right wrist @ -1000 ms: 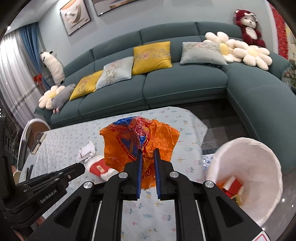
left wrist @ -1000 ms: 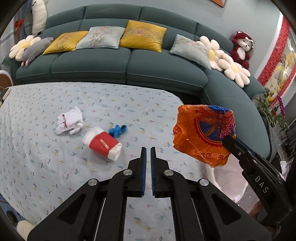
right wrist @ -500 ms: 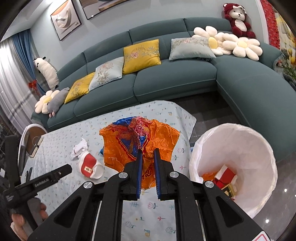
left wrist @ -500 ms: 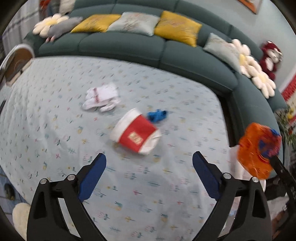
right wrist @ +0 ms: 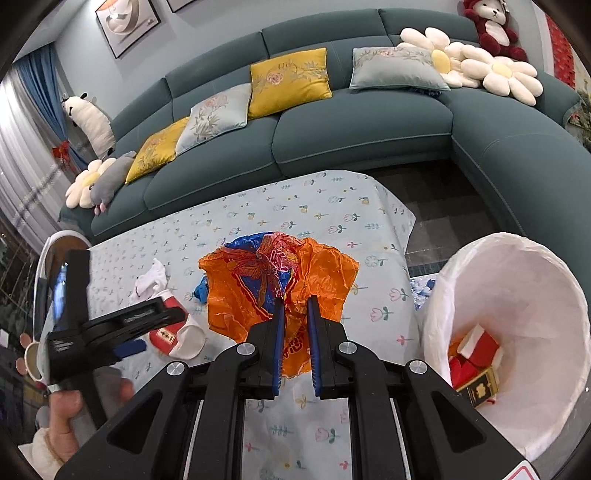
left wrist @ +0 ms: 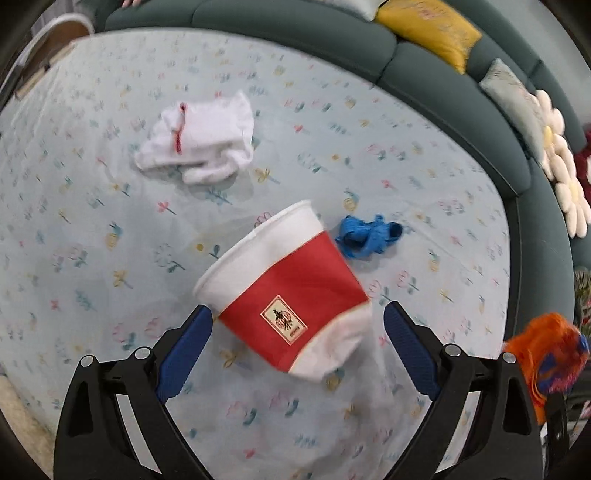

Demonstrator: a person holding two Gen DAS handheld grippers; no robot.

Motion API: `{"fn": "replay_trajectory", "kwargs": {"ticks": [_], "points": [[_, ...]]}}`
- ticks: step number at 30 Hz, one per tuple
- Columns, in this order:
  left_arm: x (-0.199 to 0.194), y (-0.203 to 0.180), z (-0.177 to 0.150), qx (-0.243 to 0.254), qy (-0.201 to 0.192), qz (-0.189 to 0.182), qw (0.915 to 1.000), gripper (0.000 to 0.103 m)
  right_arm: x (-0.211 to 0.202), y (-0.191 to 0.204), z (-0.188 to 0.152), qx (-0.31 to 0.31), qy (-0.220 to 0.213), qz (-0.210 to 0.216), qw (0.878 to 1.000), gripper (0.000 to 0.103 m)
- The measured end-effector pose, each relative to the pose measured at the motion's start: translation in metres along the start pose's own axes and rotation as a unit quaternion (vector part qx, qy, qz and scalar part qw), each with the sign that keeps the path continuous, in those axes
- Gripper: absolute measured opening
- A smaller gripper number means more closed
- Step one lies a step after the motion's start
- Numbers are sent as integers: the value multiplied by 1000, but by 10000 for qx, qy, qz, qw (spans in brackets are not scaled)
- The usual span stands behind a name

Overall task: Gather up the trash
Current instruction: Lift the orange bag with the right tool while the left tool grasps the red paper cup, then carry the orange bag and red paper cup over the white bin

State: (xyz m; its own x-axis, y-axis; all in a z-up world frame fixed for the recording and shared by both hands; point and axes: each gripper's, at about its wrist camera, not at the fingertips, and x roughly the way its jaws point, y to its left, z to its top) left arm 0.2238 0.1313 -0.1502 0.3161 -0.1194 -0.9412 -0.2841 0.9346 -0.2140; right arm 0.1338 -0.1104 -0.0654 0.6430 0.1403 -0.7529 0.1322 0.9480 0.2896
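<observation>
Left wrist view
Left gripper (left wrist: 297,326): fingers spread wide apart, one blue pad at each side of the red-and-white paper cup (left wrist: 286,291), neither clearly touching it.
Paper cup: lies on its side on the flowered tablecloth (left wrist: 92,240), open rim toward the upper left, white base toward the lower right.
White rag (left wrist: 199,144): crumpled on the cloth, beyond the cup toward the sofa (left wrist: 424,66), well apart from the cup.
Blue scrap (left wrist: 367,234): twisted piece just beside the cup's upper right edge.
Orange bag (left wrist: 546,354): blurred, at the far right of the cup, off the edge of the cloth.
Sofa: teal, curving round behind the cup, with a yellow cushion (left wrist: 430,29) and a daisy pillow (left wrist: 561,158).

Right wrist view
Right gripper (right wrist: 294,325): fingers drawn close together and clamped on the lower part of the orange bag (right wrist: 273,280), which hangs crumpled above the tablecloth (right wrist: 295,206).
Bin (right wrist: 517,332): white-lined, right of the bag and beside the table, with red and gold boxes (right wrist: 472,358) at the bottom.
Paper cup (right wrist: 177,332): on the cloth left of the bag, partly behind the left gripper (right wrist: 129,325), which a hand (right wrist: 70,417) holds.
White rag (right wrist: 151,280): on the cloth left of the bag, beyond the cup.
Sofa (right wrist: 369,125): behind the bag, lined with cushions, daisy pillows and a red bear (right wrist: 491,26).
</observation>
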Motion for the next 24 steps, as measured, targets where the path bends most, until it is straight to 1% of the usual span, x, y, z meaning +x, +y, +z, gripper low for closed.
{"fn": "replay_trajectory", "kwargs": {"ticks": [1,2,3,4,5,6,7,8,9,10,15,21,24], "points": [[6,1,2,-50,50,17,10000,85,2,0,0,3,12,-3,10000,11],[9,2,3,-61,84,6,9999,76,5,-1,1,10,31,-6,10000,11],[14,2,4,-28,139,-19,9999,63,8,-1,1,13,46,-9,10000,11],[17,1,4,25,198,-22,9998,57,9,-1,1,16,57,-11,10000,11],[17,-1,3,98,168,36,9998,51,11,-2,0,17,75,-14,10000,11],[15,-2,2,167,116,46,9998,49,12,-2,0,18,86,-16,10000,11],[14,-4,1,250,104,25,9996,48,13,-2,0,20,94,-16,10000,11],[13,-4,0,285,97,23,9995,44,12,-2,-1,29,101,-17,9999,11],[10,-5,-1,323,59,39,9995,35,12,-2,-1,35,102,-17,9999,11],[7,-6,-3,354,32,38,9994,32,10,-2,-2,32,97,-20,9999,11],[-22,-10,-14,501,-145,-63,9986,32,-10,-5,1,-10,-45,-40,10000,11],[-69,-28,-37,905,-513,-153,9945,32,-56,-19,5,-119,-399,-144,9990,11],[-90,-43,-50,1080,-663,-299,9915,32,-82,-34,6,-162,-580,-283,9978,11]]}}
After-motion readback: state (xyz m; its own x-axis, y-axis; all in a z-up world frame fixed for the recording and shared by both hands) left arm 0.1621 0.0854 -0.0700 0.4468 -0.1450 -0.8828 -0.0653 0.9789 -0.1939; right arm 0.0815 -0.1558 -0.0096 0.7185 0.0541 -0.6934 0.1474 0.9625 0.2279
